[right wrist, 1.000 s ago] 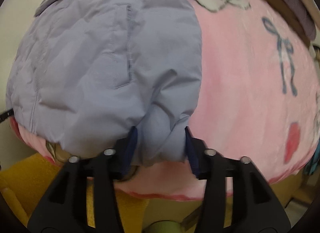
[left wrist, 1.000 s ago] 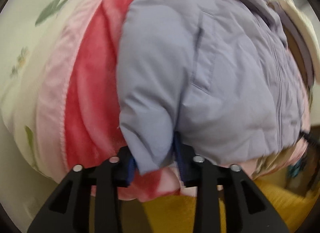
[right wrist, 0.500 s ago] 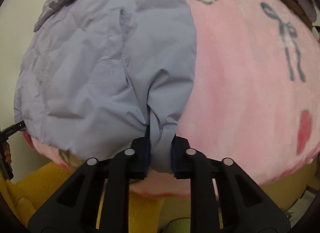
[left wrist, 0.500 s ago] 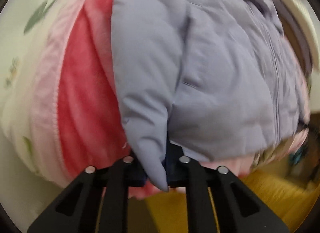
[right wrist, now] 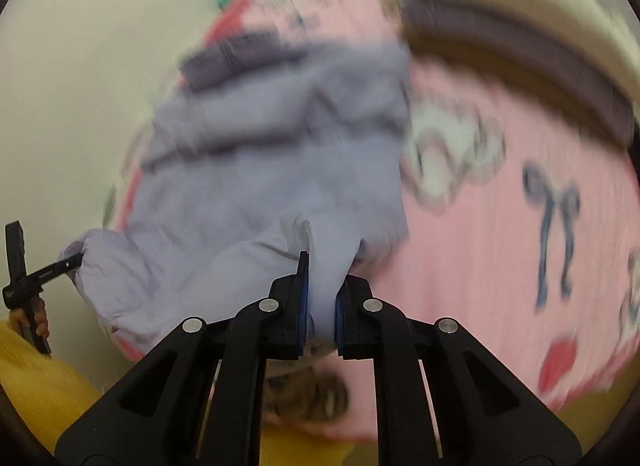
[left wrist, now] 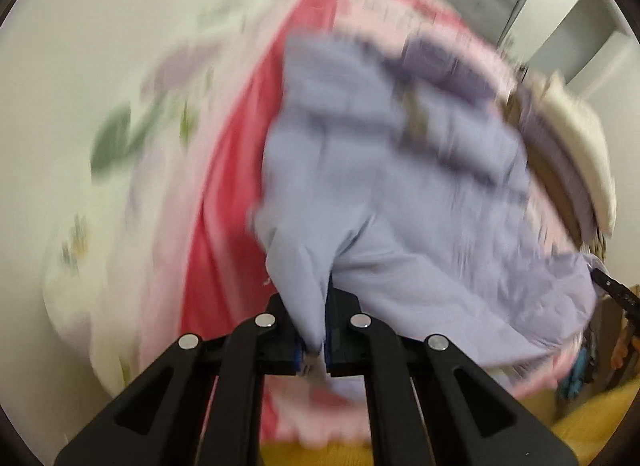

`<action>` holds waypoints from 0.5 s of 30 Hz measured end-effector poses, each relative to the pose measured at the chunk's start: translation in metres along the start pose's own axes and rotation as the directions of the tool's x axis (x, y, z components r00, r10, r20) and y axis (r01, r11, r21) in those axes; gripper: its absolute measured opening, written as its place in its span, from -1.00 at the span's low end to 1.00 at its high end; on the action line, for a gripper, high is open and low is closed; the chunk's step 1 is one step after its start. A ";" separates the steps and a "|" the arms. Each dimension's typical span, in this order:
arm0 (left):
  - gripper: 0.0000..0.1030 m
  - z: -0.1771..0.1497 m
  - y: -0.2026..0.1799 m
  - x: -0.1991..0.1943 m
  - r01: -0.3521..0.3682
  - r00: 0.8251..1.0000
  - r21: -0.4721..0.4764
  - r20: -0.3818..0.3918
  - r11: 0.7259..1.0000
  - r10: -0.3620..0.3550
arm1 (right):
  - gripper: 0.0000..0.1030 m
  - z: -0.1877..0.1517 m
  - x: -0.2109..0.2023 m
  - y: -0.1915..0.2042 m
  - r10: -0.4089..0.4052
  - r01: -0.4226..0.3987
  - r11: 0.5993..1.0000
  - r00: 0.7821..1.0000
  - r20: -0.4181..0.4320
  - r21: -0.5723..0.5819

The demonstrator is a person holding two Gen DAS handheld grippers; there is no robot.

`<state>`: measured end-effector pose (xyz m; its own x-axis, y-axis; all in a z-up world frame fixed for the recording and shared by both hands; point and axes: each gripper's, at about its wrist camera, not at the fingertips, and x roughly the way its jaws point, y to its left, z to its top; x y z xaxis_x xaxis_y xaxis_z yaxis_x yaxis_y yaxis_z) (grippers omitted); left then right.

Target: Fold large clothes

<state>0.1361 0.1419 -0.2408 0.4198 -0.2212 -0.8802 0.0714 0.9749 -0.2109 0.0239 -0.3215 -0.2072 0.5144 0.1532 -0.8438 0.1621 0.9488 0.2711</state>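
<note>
While pinched at both corners, jacket (left wrist: 420, 225) hem.

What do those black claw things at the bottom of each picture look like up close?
The left gripper and the right gripper look alike: matte black plastic, each built from angular linkage arms with triangular cut-outs, joined by round silver pivot pins. Each finger ends in a flat blue pad on its inner face. No cables show. A yellow knitted sleeve appears beside the right one.
</note>
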 end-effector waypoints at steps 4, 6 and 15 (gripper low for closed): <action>-0.89 0.064 0.004 0.010 0.003 0.987 -0.061 0.158 0.998 0.006 | -0.82 0.057 -0.004 0.009 0.006 -0.001 1.000 0.989 0.146 -0.030; -0.90 0.091 0.003 0.026 0.000 0.983 -0.085 0.182 0.996 0.015 | -0.82 0.086 0.006 0.005 0.026 -0.019 0.999 0.980 0.199 -0.037; -0.90 0.198 0.012 0.068 0.036 0.962 -0.150 0.274 0.988 0.007 | -0.82 0.196 0.068 -0.004 0.026 -0.028 1.000 0.954 0.298 0.003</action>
<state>0.3447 0.1439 -0.2187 0.6520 -0.1994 -0.7316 -0.0499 0.9514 -0.3037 0.2230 -0.3692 -0.1754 0.7458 0.0889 -0.6602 0.1497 0.9434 0.2960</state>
